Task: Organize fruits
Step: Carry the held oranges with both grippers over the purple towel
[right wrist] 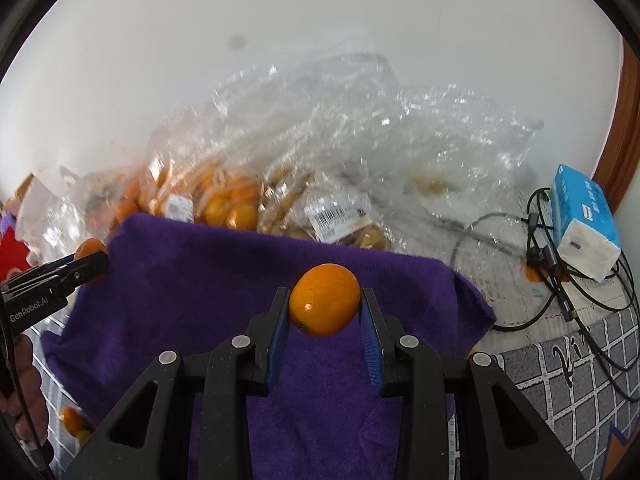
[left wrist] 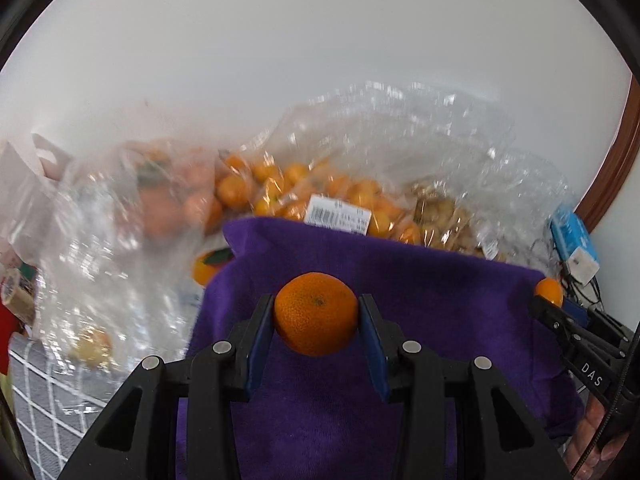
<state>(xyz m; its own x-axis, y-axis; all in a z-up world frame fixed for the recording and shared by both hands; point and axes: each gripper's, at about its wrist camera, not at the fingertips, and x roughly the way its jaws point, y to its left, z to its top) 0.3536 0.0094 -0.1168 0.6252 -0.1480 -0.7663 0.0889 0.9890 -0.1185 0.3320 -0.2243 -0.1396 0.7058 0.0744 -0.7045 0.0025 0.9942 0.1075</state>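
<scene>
Over cloth: purple cloth (left wrist: 420, 280) bare, no fruit placed yet.
L gripper (left wrist: 316, 314): clamped on mandarin (left wrist: 316, 312).
R gripper (right wrist: 325, 306): clamped on kumquat (right wrist: 325, 299).
Remaining: bagged fruit (left wrist: 288, 192), most unsorted.

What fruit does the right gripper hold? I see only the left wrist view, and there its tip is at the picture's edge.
Observer: The right gripper is shut on a smooth oval orange fruit; the fingers press on both of its sides.
Operator: Is it over the cloth?
Observer: Yes, it hangs above the purple cloth, toward the cloth's right side.
Operator: Does any loose fruit lie outside the bags?
Observer: Yes, one small orange fruit lies beside the cloth's near left corner.
</scene>
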